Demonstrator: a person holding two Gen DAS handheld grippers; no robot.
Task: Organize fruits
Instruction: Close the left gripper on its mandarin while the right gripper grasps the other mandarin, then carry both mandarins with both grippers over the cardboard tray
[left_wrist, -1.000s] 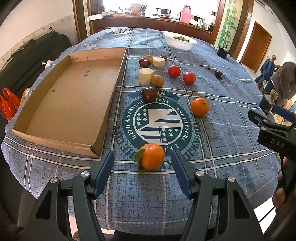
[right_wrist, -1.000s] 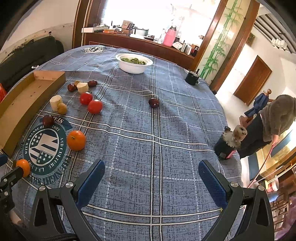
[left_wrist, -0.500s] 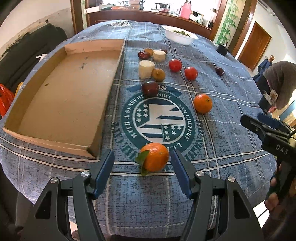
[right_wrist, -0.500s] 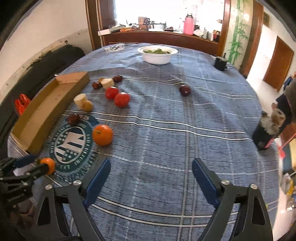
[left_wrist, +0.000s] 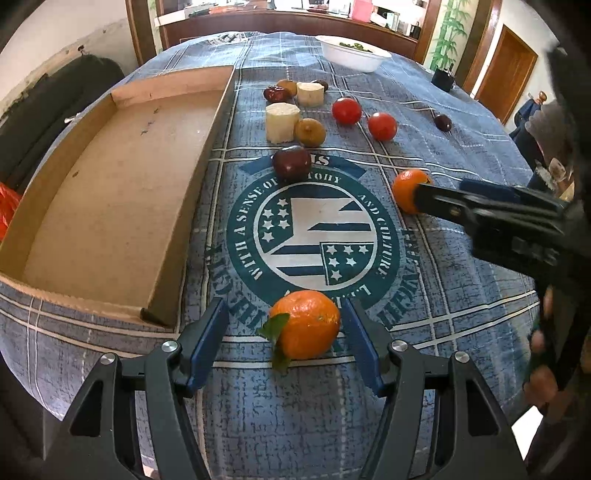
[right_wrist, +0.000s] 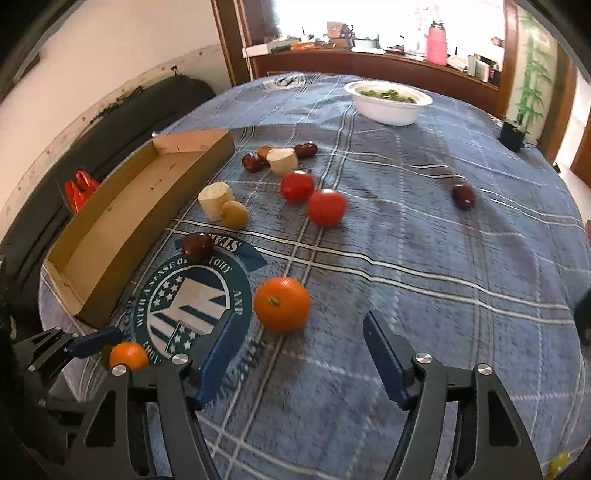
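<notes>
1. The left gripper (left_wrist: 284, 334) has black, angular plastic arms with triangular cut-outs.
2. Its fingers (left_wrist: 207, 339) carry flat blue pads, and round silver screws (left_wrist: 168, 346) sit at the joints.
3. The right gripper (right_wrist: 297, 356) has the same black frame, blue pads and silver screws.
4. At three o'clock in the left view, bare fingertips (left_wrist: 537, 384) of the right hand show behind that gripper's blurred white lettering.

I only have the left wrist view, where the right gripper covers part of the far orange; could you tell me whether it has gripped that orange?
Observer: No, the right gripper is open, with its jaws wide apart.
Operator: Where is the orange relative to its fingers?
Observer: The far orange sits on the cloth just ahead of the fingertips, nearer the left one and not between them.
Operator: Does it have a leaf like mine?
Observer: No leaf shows, only a small stem on top.
</notes>
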